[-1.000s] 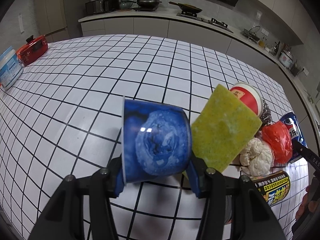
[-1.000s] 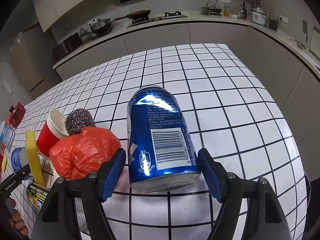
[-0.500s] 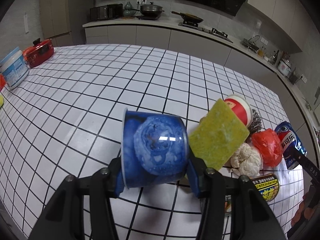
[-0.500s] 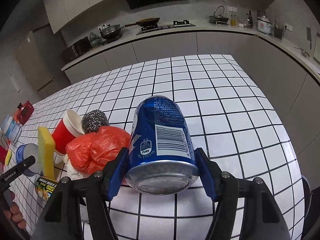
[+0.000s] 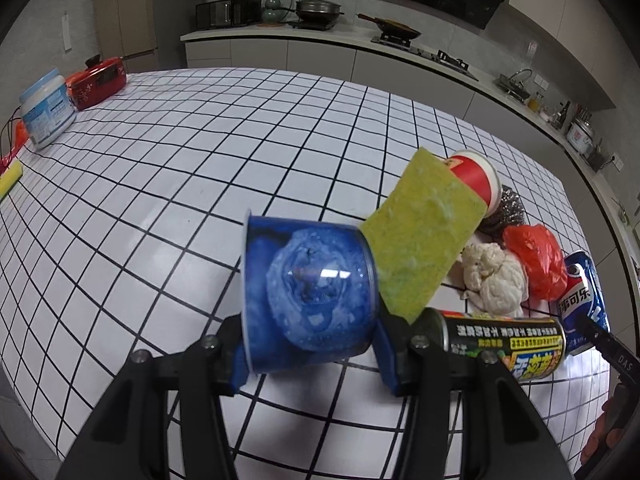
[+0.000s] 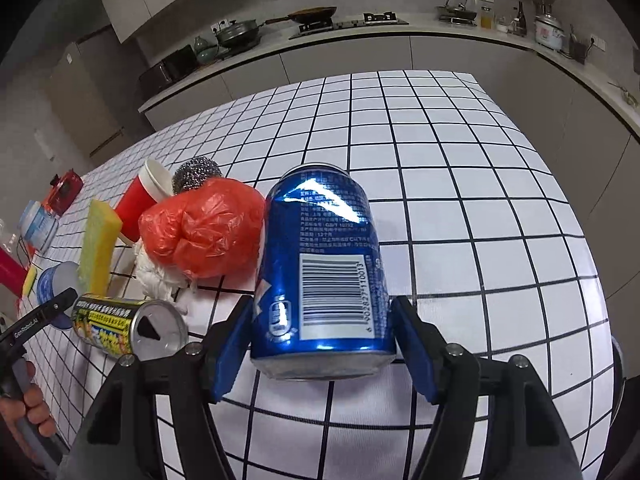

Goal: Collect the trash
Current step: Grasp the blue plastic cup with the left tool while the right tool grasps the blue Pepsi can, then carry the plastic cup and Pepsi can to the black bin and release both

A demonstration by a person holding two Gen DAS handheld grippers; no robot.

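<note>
Left wrist view: our left gripper (image 5: 310,334) pinches a blue plastic cup (image 5: 308,294) side-on between both pads, the cup tilted and clear of the white grid tabletop (image 5: 168,184). A yellow-green sponge (image 5: 420,236) leans against the cup's right side. Whether it's wedged in the grip or just propped there, we can't tell; the contact is hidden behind the cup. To the right sits the trash pile: red paper cup (image 5: 476,178), steel scourer (image 5: 504,210), white crumpled wad (image 5: 492,278), red plastic bag (image 5: 534,258), and near us a black-and-yellow can (image 5: 504,338) lying flat.

Right wrist view: our right gripper (image 6: 324,346) has its jaws opening around a blue soda can (image 6: 326,264). Left pad looks to be touching the can; a sliver of gap shows at the right pad. The can lies at the right edge of the pile, just beside the red bag.

Risks:
- Can is round and on its side. With the pads letting go it can roll right, away from the pile.
- Sponge is unsupported. Any tilt of the left gripper probably drops it.
- Cup is thin plastic held by its wall, so it could buckle and pop out of the pinch.
</note>
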